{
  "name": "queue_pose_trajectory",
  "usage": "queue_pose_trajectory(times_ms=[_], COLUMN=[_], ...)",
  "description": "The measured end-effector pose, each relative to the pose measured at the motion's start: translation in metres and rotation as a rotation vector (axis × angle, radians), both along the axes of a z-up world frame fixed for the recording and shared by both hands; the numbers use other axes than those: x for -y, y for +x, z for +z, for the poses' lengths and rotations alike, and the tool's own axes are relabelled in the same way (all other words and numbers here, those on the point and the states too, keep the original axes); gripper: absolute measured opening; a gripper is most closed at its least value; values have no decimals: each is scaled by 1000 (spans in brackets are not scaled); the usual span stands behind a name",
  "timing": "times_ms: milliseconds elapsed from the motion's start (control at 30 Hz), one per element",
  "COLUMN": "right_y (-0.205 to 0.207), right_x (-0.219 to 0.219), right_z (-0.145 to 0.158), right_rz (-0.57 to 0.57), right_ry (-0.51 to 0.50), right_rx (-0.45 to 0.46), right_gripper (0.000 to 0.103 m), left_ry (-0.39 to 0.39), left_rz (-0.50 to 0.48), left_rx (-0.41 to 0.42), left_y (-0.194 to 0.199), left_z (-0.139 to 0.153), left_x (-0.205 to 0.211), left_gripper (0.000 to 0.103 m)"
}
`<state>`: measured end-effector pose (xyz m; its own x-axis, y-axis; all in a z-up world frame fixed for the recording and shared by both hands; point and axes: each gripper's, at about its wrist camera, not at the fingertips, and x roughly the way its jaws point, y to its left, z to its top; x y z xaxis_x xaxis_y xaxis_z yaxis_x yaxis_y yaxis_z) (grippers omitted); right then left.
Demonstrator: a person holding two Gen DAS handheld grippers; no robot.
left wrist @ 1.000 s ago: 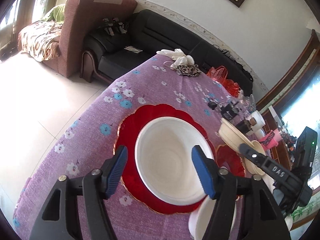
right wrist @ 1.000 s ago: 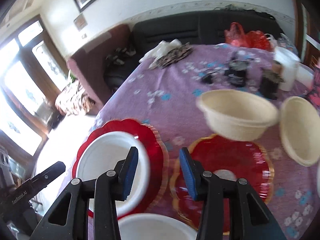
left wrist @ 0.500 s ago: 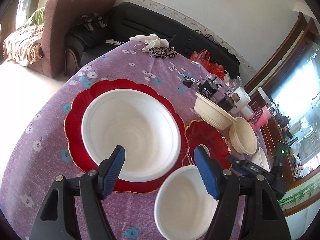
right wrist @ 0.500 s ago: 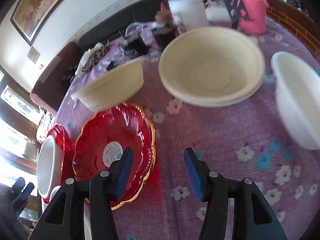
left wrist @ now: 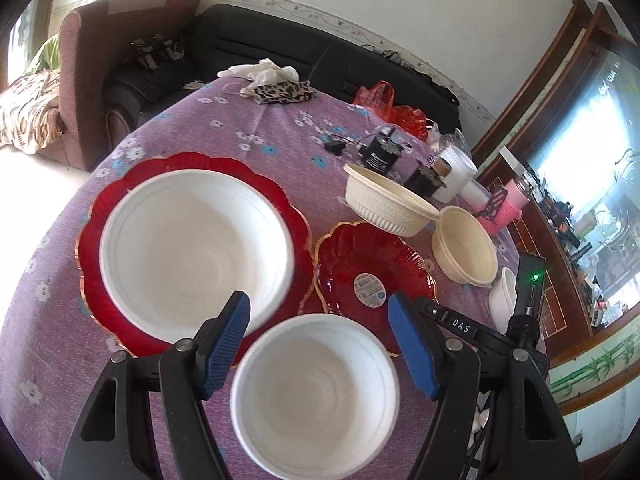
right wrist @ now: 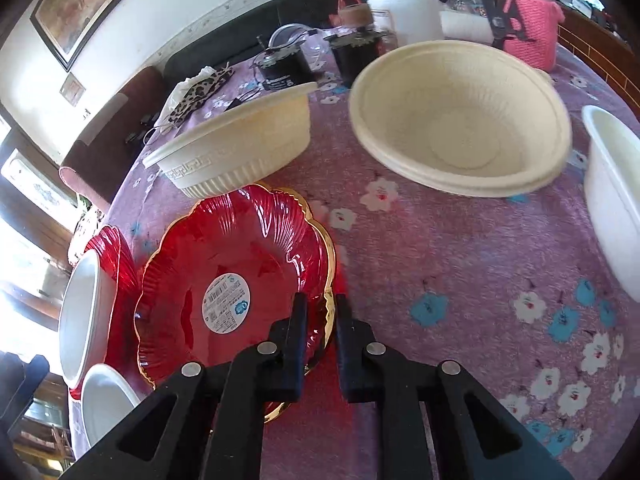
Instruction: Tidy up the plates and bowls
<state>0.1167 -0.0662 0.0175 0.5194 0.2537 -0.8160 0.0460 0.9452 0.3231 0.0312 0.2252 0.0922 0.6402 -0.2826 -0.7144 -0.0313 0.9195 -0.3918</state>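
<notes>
In the right wrist view, my right gripper (right wrist: 321,314) is shut on the gold-edged rim of the small red plate (right wrist: 240,264), which has a round sticker in its middle. In the left wrist view, my left gripper (left wrist: 320,338) is open, its blue pads standing either side of a small white bowl (left wrist: 316,394) just below them. To the left, a large white bowl (left wrist: 196,248) sits in the large red plate (left wrist: 92,240). The small red plate (left wrist: 360,264) lies to the right of it.
A ribbed cream bowl (right wrist: 244,144) touches the small red plate's far edge. A wider cream bowl (right wrist: 460,120) and a white bowl (right wrist: 612,200) stand to the right. Jars, a white tub (right wrist: 404,8) and a pink holder (right wrist: 532,16) crowd the far side of the purple flowered tablecloth (right wrist: 460,272).
My left gripper has moved from over the large white bowl to over the small white bowl. My right gripper swung to the small red plate, came down and closed on its rim.
</notes>
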Motion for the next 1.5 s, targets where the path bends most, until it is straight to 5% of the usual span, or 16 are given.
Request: queue_pose_trajectory(times_ms=[600, 1067, 1100, 1167, 1267, 1500], right_y=[-85, -103, -103, -103, -106, -117], right_x=[138, 171, 171, 171, 173, 179], right_z=[3, -5, -5, -5, -5, -2], right_rz=[-72, -71, -70, -69, -79, -118], right_ry=[4, 60, 64, 67, 57, 126], right_rx=[-43, -27, -25, -20, -11, 6], right_gripper=[12, 13, 13, 13, 14, 14], left_ry=[48, 109, 113, 155, 191, 138], left_rz=[-255, -306, -333, -351, -337, -304], left_rx=[-138, -230, -233, -223, -211, -153], left_y=[26, 48, 48, 45, 40, 17], left_z=[-34, -78, -79, -78, -77, -57], left_x=[142, 212, 217, 224, 225, 211], left_gripper=[71, 69, 66, 42, 30, 26])
